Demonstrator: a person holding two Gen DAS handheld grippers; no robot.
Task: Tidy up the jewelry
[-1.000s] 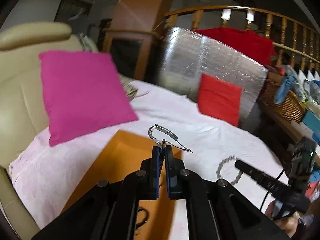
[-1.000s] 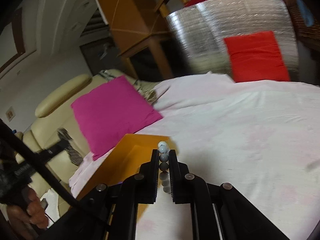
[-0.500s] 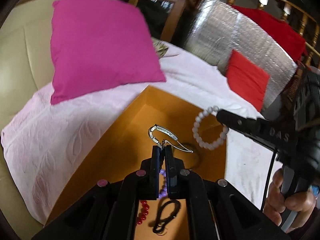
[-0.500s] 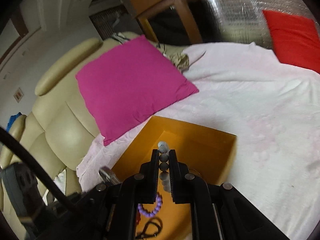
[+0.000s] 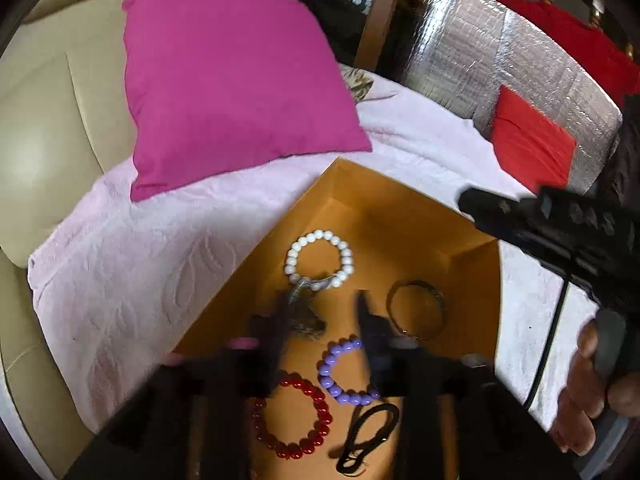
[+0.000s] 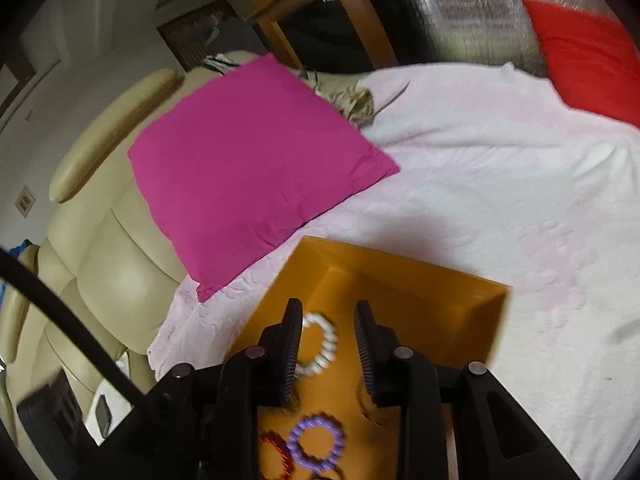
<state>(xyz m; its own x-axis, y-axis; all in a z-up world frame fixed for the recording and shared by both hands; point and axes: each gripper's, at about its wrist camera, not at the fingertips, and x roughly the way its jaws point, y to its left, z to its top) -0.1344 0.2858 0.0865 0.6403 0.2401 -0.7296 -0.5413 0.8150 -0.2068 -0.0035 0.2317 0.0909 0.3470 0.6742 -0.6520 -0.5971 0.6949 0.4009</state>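
A: Where's the jewelry?

B: In the orange box, which sits on the pink blanket. A white bead bracelet lies toward the far corner, with a silver piece touching its near edge. A dark bangle lies to the right of that, apart from the beads.

A: And closer in?

B: A purple bracelet, a red one just beside it, and a black cord — all on the box floor.

A: The left gripper?

B: Fingers spread wide, nothing between them, blurred, poised above the silver piece and the purple bracelet.

A: The right gripper?

B: Also spread wide and empty. From its own camera the white bracelet shows on the box floor between the fingers, a little blurred. In the left view this gripper reaches in from the right over the box's far rim.

A: Around the box?

B: A magenta pillow leans on the cream sofa, near the box's far corner — a red pillow rests against a silver panel, well apart from it.
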